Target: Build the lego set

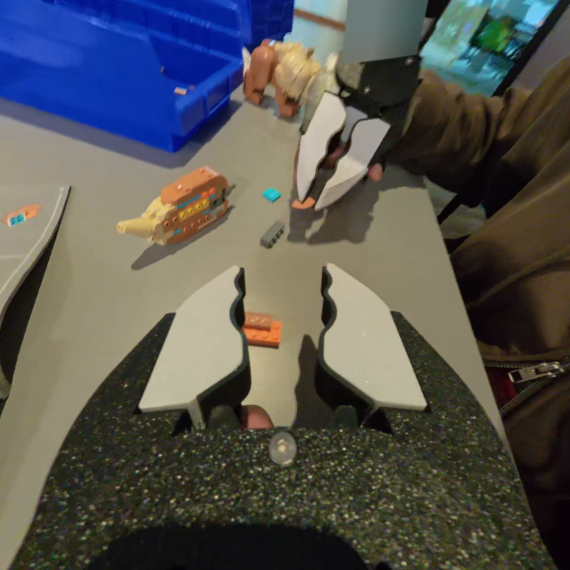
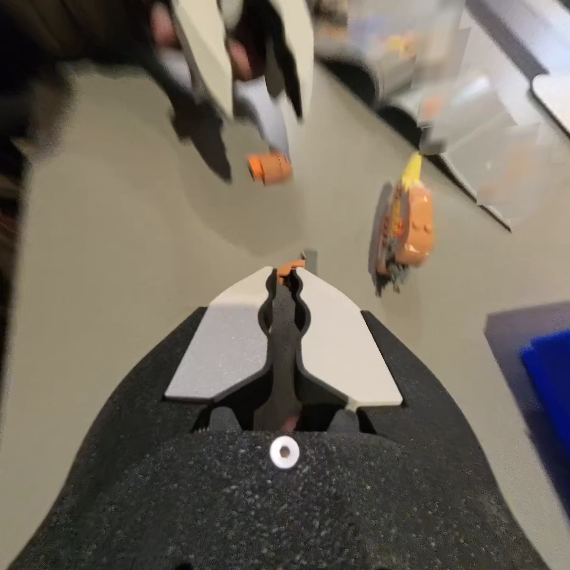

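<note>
1. Right gripper (image 2: 286, 271): jaws pinched nearly together on a small orange piece (image 2: 290, 267), held at the very tips. In the left wrist view the same gripper (image 1: 308, 202) points down, tips just above the grey table (image 1: 92, 308), orange showing at the tips.
2. Left gripper (image 1: 282, 277): jaws spread wide, nothing between them. It hovers over a small orange plate stack (image 1: 262, 329) lying flat on the table, closer to the left finger than centred.
3. Near the right tips: a dark grey brick (image 1: 272, 234) and a teal tile (image 1: 271, 195), both loose on the table.
4. Farther out: the partly built body (image 1: 182, 212), orange, tan and yellow, lying on its side, apart from both grippers. Beyond it a finished-looking brown animal figure (image 1: 277, 80) and a blue bin (image 1: 123, 77).
5. Step, my read: part pickup. Right has its piece; left is lined up to take the plate stack.
6. Next move calls for: centre left over the stack, close on its long sides, then bring both parts together stud-aligned. Right's tip-only grip looks marginal; piece could twist under press force.
7. Right wrist view is motion-blurred; stud count on the held piece not readable.
</note>
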